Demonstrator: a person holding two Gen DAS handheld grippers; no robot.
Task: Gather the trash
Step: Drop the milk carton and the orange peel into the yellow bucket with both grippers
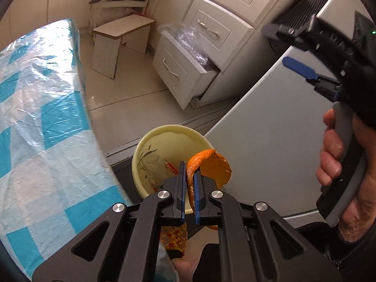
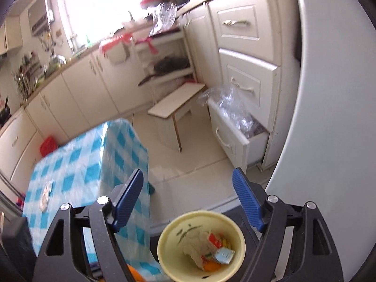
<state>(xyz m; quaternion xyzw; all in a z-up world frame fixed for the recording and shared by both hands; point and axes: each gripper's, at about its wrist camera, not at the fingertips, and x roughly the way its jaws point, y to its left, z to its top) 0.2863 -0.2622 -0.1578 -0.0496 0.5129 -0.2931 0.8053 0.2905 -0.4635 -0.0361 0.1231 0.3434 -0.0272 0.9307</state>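
Your left claw (image 1: 189, 183) pinches an orange peel (image 1: 211, 166) over the yellow bin (image 1: 164, 134), while your right claw (image 2: 188, 197) hangs wide open above what looks like wrappers (image 2: 217, 251).

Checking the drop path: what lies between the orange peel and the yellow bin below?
Nothing: in the left wrist view, the orange peel hangs over the yellow bin with open air between.

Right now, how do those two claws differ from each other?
The left claw is shut on a piece of orange peel; the right claw is open with nothing between its fingers. The left hangs by the rim of the yellow bin, while the right spreads wide above it. Both have blue pads on black arms.
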